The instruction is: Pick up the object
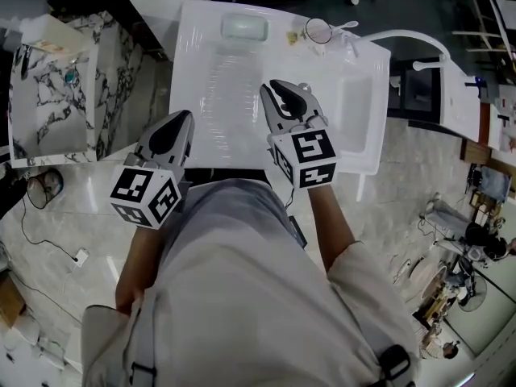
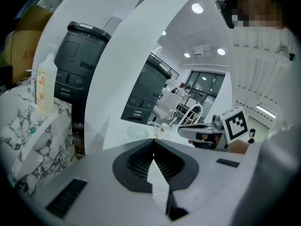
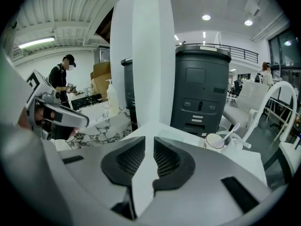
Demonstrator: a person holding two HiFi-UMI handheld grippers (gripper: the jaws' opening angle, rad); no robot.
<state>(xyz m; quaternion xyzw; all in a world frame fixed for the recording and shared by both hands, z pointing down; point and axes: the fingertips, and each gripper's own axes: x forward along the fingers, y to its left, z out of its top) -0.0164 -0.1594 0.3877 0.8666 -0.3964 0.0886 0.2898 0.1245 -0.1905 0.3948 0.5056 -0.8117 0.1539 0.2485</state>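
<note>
Standing at the near edge of a white table (image 1: 201, 63), we hold both tools low over its front strip, the left gripper (image 1: 185, 118) by the near left corner and the right gripper (image 1: 287, 89) just beside it toward the middle, each carrying its marker cube. Seen along its own jaws, the left claw is closed, the ribbed black pads (image 2: 136, 161) meeting at their tips with nothing caught between them. The right claw stands a little way open, a narrow even slit of white tabletop showing between its pads (image 3: 129, 159), and it has hold of nothing. The pale green rounded object (image 1: 243, 27) lies untouched at the far edge of the table, well apart from both claws and roughly straight ahead of the gap between them. Near it to the right stands a cup with a spoon (image 1: 319, 31), with a small crumpled scrap beside it; we cannot tell what the scrap is. To the left of the table a marble-patterned counter (image 1: 48, 103) carries a pump bottle (image 2: 46, 86), and tall dark grey cabinets (image 3: 200, 88) rise beyond the table's far side. A white chair (image 1: 407, 39) sits off the far right corner, and a person in a cap (image 3: 61, 76) stands in the background.
</note>
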